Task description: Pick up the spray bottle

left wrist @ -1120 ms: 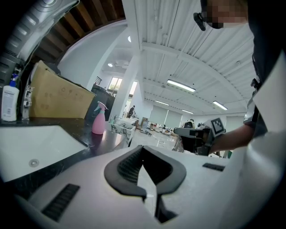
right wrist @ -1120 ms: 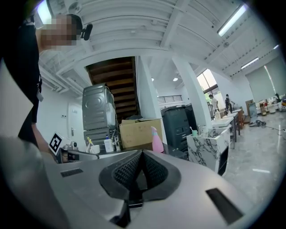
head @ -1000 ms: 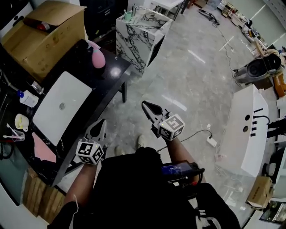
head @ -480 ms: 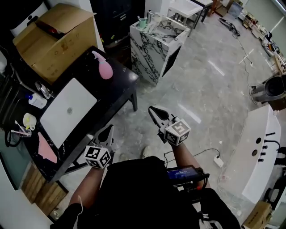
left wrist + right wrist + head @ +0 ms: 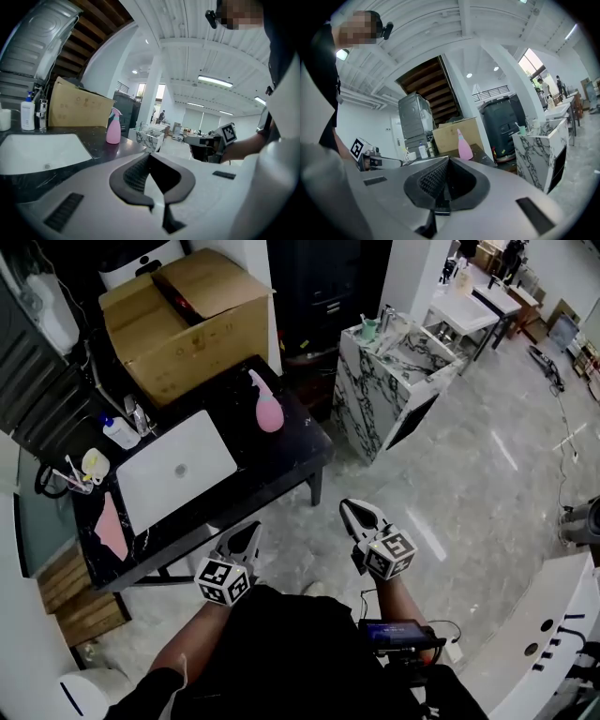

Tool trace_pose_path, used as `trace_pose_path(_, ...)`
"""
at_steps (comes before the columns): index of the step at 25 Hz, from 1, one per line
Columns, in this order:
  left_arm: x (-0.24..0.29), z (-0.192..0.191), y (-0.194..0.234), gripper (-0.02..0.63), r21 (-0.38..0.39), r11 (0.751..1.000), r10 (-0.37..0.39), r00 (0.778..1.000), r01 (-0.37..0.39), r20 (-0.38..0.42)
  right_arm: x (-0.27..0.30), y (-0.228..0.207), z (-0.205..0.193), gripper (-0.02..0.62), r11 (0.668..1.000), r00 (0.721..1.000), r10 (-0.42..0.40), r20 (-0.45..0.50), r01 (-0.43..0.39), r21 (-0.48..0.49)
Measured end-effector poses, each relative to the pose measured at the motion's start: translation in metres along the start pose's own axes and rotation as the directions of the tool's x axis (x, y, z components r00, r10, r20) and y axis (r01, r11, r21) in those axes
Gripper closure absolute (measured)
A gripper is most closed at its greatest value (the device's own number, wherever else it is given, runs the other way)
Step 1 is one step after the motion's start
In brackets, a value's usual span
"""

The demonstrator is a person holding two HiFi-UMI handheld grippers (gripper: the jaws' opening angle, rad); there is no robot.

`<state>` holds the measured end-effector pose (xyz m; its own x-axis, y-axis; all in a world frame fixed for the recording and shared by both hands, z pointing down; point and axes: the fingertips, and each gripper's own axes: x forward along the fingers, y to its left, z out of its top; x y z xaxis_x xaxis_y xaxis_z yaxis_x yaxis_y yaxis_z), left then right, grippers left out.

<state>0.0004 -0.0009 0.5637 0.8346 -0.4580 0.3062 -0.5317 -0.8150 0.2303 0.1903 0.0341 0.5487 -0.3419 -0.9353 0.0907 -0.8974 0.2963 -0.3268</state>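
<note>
Pink spray bottle (image 5: 267, 412) stands upright on the black table (image 5: 302, 457), toward its far right corner. It's just beside the far corner of a closed white laptop (image 5: 176, 470) & near a big cardboard box (image 5: 187, 324) behind it; nothing is gripping it. Left gripper (image 5: 249, 532) is held low over the floor (image 5: 469, 474) right by the table's near edge, jaws together w/ nothing btw them. Its own view looks across the tabletop, w/ the spray bottle off to the left of the jaw line. Right gripper (image 5: 351, 509) is out over the floor, to the right of the table's near corner, also pinched closed & empty. In its view the spray bottle shows above the jaws, a bit right of centre. Both grippers are well apart from the spray bottle. At the table's left end: a small white container w/ blue cap (image 5: 119, 432) & a flat pink thing (image 5: 111, 526), can't tell what. Right of the table is a marble-pattern cabinet (image 5: 375, 399) w/ a green cup (image 5: 369, 330) on top. The person (image 5: 281, 652), in a black top & seen from above, holds both grippers out in front.
</note>
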Motion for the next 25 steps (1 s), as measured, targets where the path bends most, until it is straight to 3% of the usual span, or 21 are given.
trace_pose_path(12,0.008,0.0,0.015,0.598,-0.038,0.997,0.071,0.997,-0.072,-0.018,0.023,-0.029,-0.015,0.571,0.999,0.999,0.01,-0.053,-0.008,0.042)
trace_pose_path(17,0.029,0.003,0.036,0.598,-0.058,0.997,0.043,0.999,-0.044,-0.014,0.05,-0.032,-0.014,0.571,1.0,0.997,0.001,-0.083,0.001,0.027)
trace_pose_path(25,0.063,0.042,0.08,0.598,-0.041,0.998,-0.041,0.999,0.042,0.031,0.092,-0.04,0.014,0.571,0.997,0.993,-0.078,-0.084,0.077,-0.012)
